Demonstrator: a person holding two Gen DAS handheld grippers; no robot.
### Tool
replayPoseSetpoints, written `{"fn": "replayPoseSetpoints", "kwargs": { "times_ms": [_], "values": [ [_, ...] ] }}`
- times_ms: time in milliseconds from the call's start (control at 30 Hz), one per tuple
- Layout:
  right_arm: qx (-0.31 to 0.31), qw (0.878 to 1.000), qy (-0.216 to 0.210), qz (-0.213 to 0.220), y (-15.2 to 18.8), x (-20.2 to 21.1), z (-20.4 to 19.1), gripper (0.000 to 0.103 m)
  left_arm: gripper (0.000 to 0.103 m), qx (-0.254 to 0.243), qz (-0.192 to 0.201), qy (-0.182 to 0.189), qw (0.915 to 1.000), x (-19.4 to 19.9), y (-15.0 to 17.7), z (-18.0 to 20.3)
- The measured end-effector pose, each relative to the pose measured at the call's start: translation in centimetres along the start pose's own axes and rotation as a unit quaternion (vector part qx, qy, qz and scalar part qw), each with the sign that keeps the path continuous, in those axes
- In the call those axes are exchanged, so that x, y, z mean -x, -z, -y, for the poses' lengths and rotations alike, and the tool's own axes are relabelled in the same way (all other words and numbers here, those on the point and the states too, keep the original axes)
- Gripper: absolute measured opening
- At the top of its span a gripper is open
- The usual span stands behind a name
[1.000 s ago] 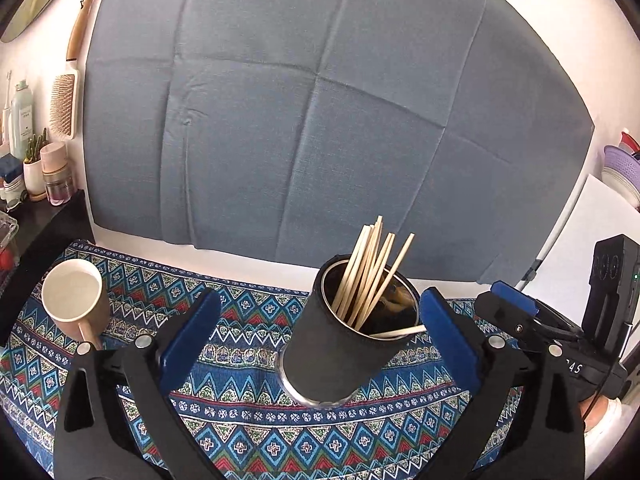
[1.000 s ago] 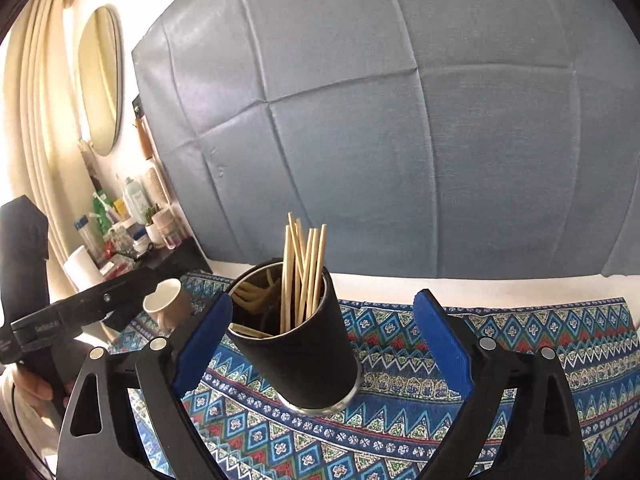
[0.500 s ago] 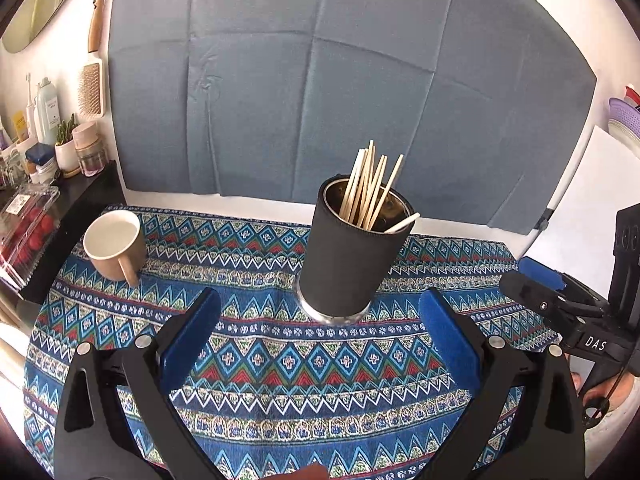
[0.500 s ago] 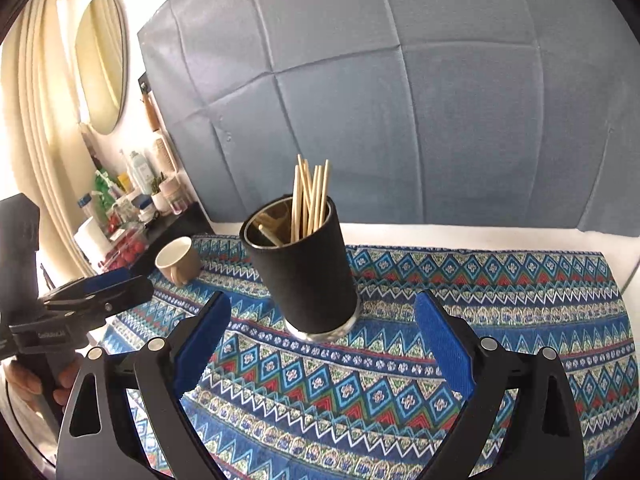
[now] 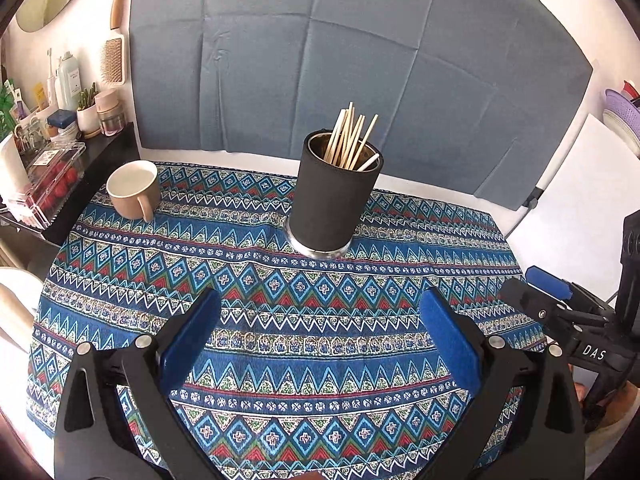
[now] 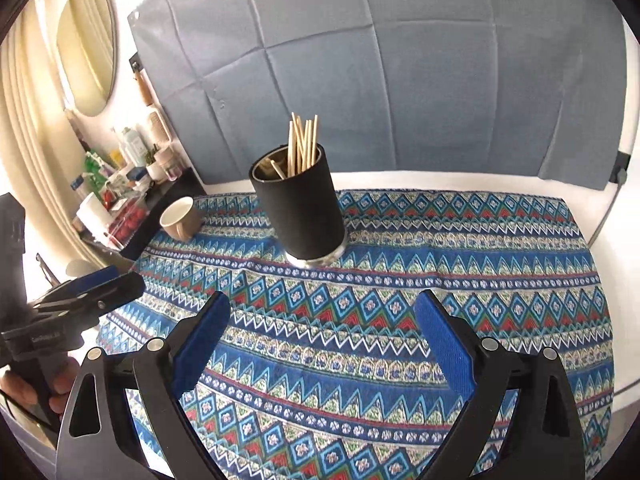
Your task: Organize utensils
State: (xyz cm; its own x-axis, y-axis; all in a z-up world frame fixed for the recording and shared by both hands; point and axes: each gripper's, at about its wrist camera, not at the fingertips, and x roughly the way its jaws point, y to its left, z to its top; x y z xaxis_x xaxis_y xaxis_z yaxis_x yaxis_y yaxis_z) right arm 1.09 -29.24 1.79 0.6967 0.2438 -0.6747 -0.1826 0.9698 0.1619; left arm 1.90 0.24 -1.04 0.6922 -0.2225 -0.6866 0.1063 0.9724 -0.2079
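A creased grey-blue backdrop (image 5: 360, 60) hung behind the counter (image 6: 440, 178), whose white top was mostly covered by a blue patterned cloth (image 5: 280, 320). The black holder (image 5: 334, 196) was the landmark: it stood upright on the cloth toward the backdrop side, a metal rim showing at its foot, with the wooden chopsticks (image 5: 348, 136) bunched inside and fanning out above its mouth. A beige mug (image 5: 134, 188) sat well to the holder's left, near the cloth's edge, and beyond it a dark side shelf (image 5: 96, 168) carried bottles and jars. No loose utensil lay on the cloth around the holder, so the sorting looked largely done. The left tongs (image 5: 320, 344) hung over the cloth on the near side of the holder, blue pads spread wide and empty; the right tongs (image 6: 322, 344) hung likewise, also spread wide with nothing between the pads. Each showed at the edge of the other's view. The chopsticks would likely be light, stiff and smooth, apt to roll or slip through a loose pinch, so a hold across the bundle just above the holder's rim seemed best. The holder itself looked sturdy yet top-heavy with sticks; gripping its matte wall at mid-height would probably keep it from tipping.
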Motion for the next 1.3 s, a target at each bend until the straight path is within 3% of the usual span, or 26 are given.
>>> {"fn": "replayPoseSetpoints", "kwargs": {
  "times_ms": [233, 467, 667, 1300],
  "values": [
    [-0.003, 0.999, 0.031, -0.010, 1.1, 2.3, -0.7, 0.089, 0.097, 0.016, -0.007, -0.015, 0.9997, 2.4, 0.3, 1.3],
    [0.007, 0.999, 0.029, -0.011, 1.3, 4.0, -1.5, 0.089, 0.097, 0.011, -0.011, -0.070, 0.9974, 3.8, 0.1, 1.7],
    [0.001, 0.999, 0.035, -0.006, 1.4, 4.7, -1.3, 0.089, 0.097, 0.017, -0.020, -0.052, 0.9983, 4.1, 0.5, 1.9],
    [0.001, 1.000, 0.027, 0.007, 1.4, 5.5, -1.5, 0.089, 0.097, 0.032, -0.033, -0.042, 0.9981, 4.5, 1.3, 1.9]
  ]
}}
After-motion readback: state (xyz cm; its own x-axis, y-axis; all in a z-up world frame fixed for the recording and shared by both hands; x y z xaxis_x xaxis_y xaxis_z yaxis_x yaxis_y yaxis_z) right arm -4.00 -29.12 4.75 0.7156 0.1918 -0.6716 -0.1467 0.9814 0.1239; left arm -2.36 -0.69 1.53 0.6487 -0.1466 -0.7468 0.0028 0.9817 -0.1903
